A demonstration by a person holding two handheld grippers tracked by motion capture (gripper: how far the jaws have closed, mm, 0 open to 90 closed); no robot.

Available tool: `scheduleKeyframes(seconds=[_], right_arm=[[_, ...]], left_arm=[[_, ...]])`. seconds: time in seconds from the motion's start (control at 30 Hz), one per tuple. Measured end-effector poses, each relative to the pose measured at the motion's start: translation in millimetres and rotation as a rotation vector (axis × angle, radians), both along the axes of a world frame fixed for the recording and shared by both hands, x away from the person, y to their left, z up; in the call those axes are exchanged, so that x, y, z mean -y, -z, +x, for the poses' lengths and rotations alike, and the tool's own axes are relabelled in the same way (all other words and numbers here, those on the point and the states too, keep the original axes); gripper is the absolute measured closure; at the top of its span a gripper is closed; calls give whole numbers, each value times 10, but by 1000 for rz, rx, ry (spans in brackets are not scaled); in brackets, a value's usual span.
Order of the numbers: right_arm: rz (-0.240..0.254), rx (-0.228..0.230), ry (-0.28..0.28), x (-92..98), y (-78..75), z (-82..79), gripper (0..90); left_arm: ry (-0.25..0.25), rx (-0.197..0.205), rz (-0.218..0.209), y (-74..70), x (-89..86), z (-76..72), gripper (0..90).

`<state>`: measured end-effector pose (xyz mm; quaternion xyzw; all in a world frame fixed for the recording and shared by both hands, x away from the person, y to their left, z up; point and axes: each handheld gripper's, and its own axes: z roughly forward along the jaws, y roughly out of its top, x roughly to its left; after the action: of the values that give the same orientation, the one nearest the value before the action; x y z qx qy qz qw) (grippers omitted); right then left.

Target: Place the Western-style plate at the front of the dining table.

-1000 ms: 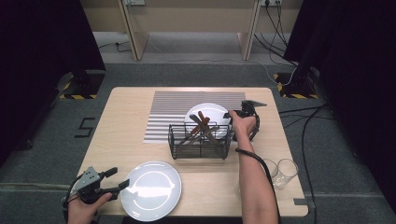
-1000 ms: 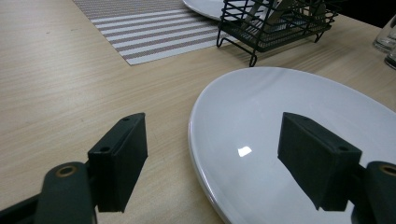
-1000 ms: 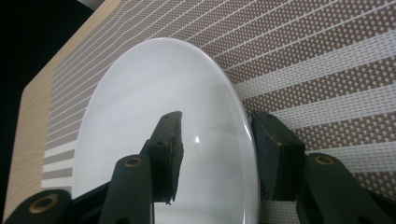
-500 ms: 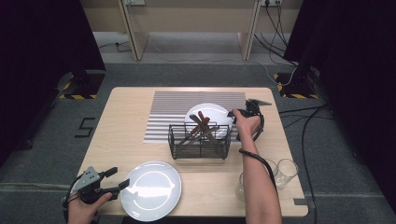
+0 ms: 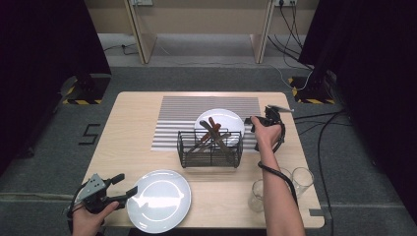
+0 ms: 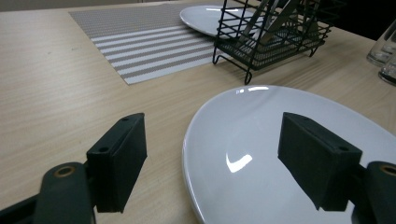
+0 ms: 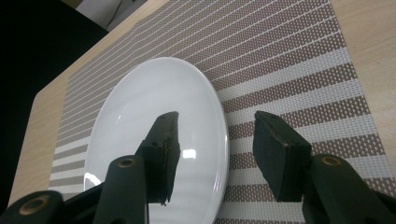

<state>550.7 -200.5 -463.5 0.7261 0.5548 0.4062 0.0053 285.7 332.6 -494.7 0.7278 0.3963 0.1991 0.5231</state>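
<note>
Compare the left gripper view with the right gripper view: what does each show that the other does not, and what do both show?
Left gripper view alone: the near white plate between the open left gripper jaws, the black wire basket with utensils, and drinking glasses. Right gripper view alone: the open right gripper, its jaws on either side of the far plate's rim. Both share the far white plate, the striped placemat and the wooden table.
</note>
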Motion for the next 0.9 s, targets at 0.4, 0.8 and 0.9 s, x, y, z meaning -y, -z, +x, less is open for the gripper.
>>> scheduleKeyframes(seconds=[0.4, 0.8, 0.9], right_arm=[[0, 53, -12, 40, -114, -214, 501], [-10, 103, -36, 77, -217, -403, 491], [-5, 123, -46, 84, -269, -475, 487]], left_arm=[[64, 15, -32, -204, 177, 149, 234], [156, 61, -28, -499, 529, 461, 234], [181, 71, -25, -568, 626, 529, 234]])
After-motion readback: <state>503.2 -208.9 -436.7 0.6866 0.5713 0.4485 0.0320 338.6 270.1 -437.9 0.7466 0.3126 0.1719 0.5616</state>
